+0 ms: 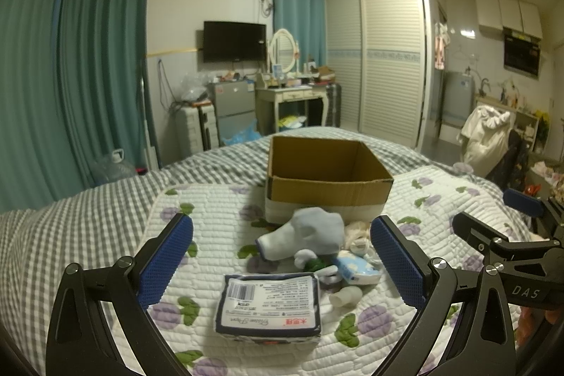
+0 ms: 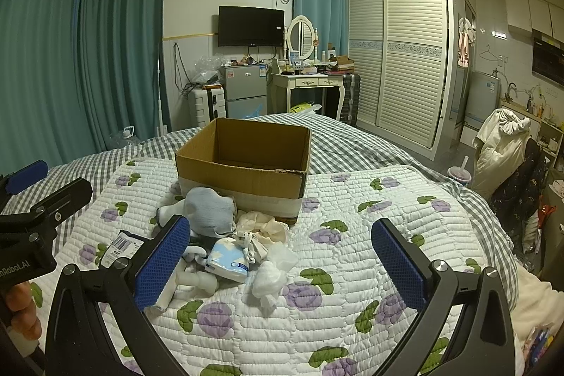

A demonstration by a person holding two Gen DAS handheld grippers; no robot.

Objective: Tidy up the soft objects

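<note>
An open cardboard box [image 1: 329,180] [image 2: 243,164] stands on the flowered quilt [image 1: 440,199] [image 2: 352,217]. In front of it lies a pile of soft things: a grey-blue sock bundle [image 1: 305,233] [image 2: 209,210], a cream cloth [image 2: 262,224], a blue-and-white tissue pack [image 1: 356,268] [image 2: 229,258], a white crumpled tissue [image 2: 273,273] and a flat wrapped paper pack [image 1: 269,302] with a barcode. My left gripper [image 1: 282,266] is open above the paper pack. My right gripper [image 2: 282,266] is open above the quilt, right of the pile.
The bed has a grey checked sheet [image 1: 88,217] under the quilt. The right gripper's body [image 1: 511,249] shows at the left view's right edge; the left gripper's body [image 2: 35,217] shows at the right view's left edge. Clothes on a chair [image 2: 500,143] stand beside the bed.
</note>
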